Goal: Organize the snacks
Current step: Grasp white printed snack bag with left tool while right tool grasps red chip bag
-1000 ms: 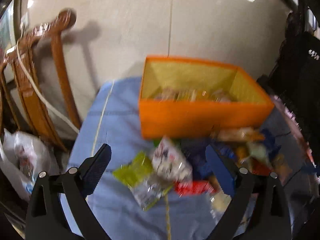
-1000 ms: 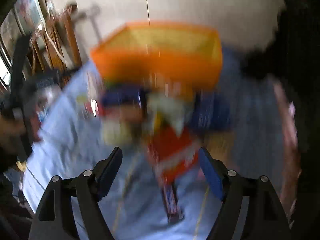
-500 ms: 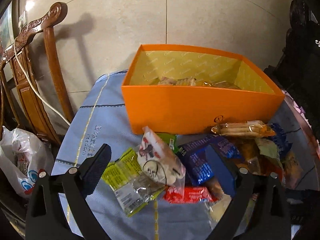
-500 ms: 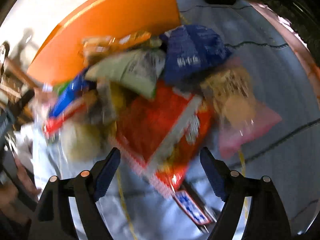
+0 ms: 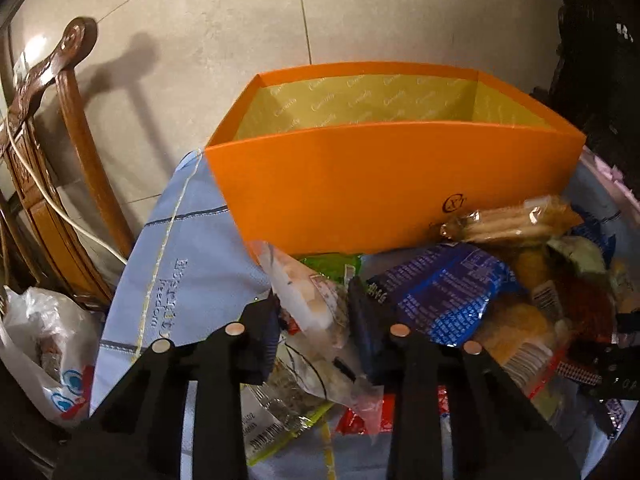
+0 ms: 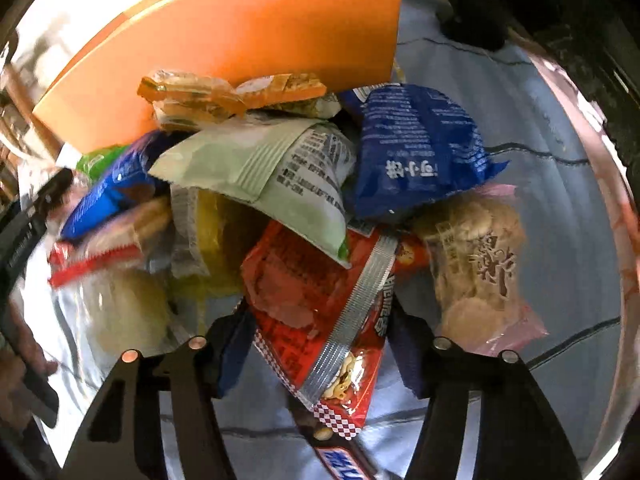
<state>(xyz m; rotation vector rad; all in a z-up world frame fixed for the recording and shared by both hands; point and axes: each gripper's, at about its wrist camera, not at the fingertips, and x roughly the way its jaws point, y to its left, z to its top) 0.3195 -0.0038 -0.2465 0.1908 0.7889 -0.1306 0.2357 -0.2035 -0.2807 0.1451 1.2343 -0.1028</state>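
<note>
The left gripper (image 5: 314, 322) is closed around a clear packet (image 5: 308, 300) at the left of the snack pile (image 6: 280, 208), which lies on the bench (image 5: 192, 264) against the front wall of the one orange box (image 5: 384, 180). The packet should be lifted clear before being carried over that wall. The right gripper (image 6: 320, 344) is held wide apart astride one red packet (image 6: 320, 300). Two blue packets are counted; the full pile cannot be counted.

Matt orange box (image 5: 384, 184), glossy wrappers (image 6: 320, 300)
</note>
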